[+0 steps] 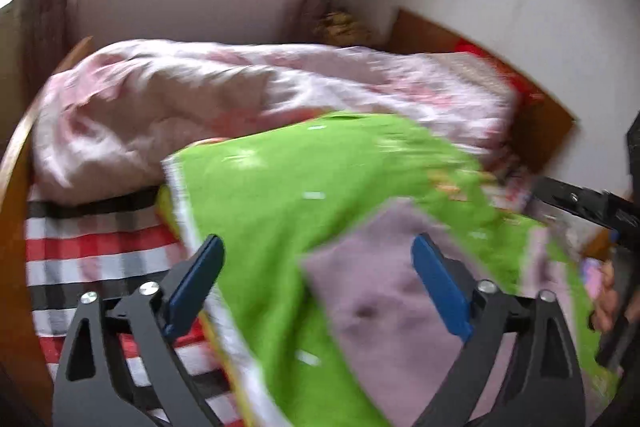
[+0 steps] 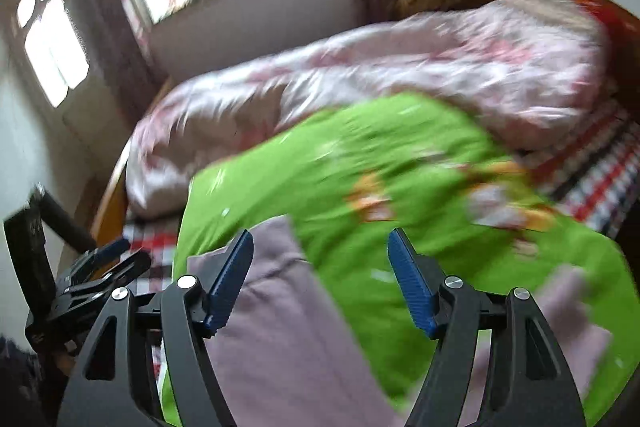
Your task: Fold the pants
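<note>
The mauve pants (image 1: 384,291) lie on a bright green blanket (image 1: 304,187) on the bed. In the right wrist view the pants (image 2: 272,327) spread below the fingers, with another part (image 2: 572,311) at the right on the green blanket (image 2: 400,155). My left gripper (image 1: 318,283) is open and empty above the pants' edge. My right gripper (image 2: 320,279) is open and empty above the pants. The left gripper also shows at the left of the right wrist view (image 2: 96,267). Both views are blurred by motion.
A pink floral duvet (image 1: 224,99) is heaped behind the blanket. A red, black and white striped sheet (image 1: 92,259) covers the mattress. The wooden bed frame (image 1: 12,187) runs along the left, the headboard (image 1: 536,107) and white wall at the right.
</note>
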The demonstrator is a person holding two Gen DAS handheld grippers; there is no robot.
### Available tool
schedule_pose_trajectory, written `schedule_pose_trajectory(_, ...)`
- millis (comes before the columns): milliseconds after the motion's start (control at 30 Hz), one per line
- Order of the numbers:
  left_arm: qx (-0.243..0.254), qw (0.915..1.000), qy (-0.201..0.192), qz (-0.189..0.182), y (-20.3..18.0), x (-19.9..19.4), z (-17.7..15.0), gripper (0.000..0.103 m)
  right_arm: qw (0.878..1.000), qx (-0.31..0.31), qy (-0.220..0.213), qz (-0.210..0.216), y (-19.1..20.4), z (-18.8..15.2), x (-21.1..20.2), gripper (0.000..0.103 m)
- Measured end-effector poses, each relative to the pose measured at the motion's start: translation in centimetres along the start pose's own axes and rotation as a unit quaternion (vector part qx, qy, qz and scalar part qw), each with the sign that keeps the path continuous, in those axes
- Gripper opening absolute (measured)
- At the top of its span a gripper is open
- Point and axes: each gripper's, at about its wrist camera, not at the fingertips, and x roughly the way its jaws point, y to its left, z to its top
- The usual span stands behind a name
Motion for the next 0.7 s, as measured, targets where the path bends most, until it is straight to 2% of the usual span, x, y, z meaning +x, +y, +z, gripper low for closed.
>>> schedule_pose_trajectory(67, 0.023, 0.9978, 0.017, -0.059, -2.2, -0.7, -0.7, 0.101, 0.999, 0.035, -0.006, -0.037, -4.2, -2.0, -3.5, 0.068)
schedule_pose_trajectory(100, 0.040, 0.9937, 0.038, -0.098, -3.6, -0.7, -1.6, 0.101, 0.997, 0.055, -0.005, -0.058, -6.4, -3.3, -4.8, 0.068)
schedule_pose_trajectory(133, 0.052, 0.9896, 0.056, -0.122, -4.7, -0.7, -2.5, 0.101, 0.993, 0.093, -0.003, -0.077, -9.2, -5.1, -6.3, 0.067)
schedule_pose_trajectory(200, 0.076, 0.9800, 0.092, -0.160, -6.9, -0.2, -4.6, 0.101, 0.983, 0.158, 0.009, -0.092, -13.0, -8.2, -7.6, 0.064)
schedule_pose_trajectory(233, 0.090, 0.9759, 0.107, -0.167, -7.8, 0.4, -5.7, 0.101, 0.980, 0.173, 0.013, -0.098, -14.1, -9.3, -7.9, 0.063)
schedule_pose_trajectory(300, 0.111, 0.9727, 0.135, -0.153, -9.1, 1.5, -7.4, 0.101, 0.972, 0.206, 0.026, -0.112, -16.0, -11.7, -7.8, 0.062)
schedule_pose_trajectory(433, 0.110, 0.9646, 0.197, -0.136, -8.8, 4.7, -9.6, 0.101, 0.961, 0.254, 0.050, -0.094, -17.8, -14.3, -5.1, 0.057)
schedule_pose_trajectory(467, 0.095, 0.9638, 0.200, -0.149, -8.3, 4.7, -9.4, 0.101, 0.964, 0.245, 0.037, -0.101, -17.4, -14.2, -4.7, 0.055)
schedule_pose_trajectory(533, 0.078, 0.9623, 0.203, -0.163, -7.7, 4.9, -8.9, 0.101, 0.967, 0.231, 0.040, -0.099, -16.8, -13.7, -3.8, 0.050)
schedule_pose_trajectory(633, 0.062, 0.9628, 0.199, -0.171, -6.9, 4.5, -8.8, 0.101, 0.969, 0.207, 0.055, -0.124, -15.9, -13.2, -3.3, 0.008)
schedule_pose_trajectory(700, 0.048, 0.9675, 0.184, -0.167, -5.8, 3.3, -8.5, 0.101, 0.974, 0.184, 0.035, -0.125, -14.6, -12.3, -4.1, 0.008)
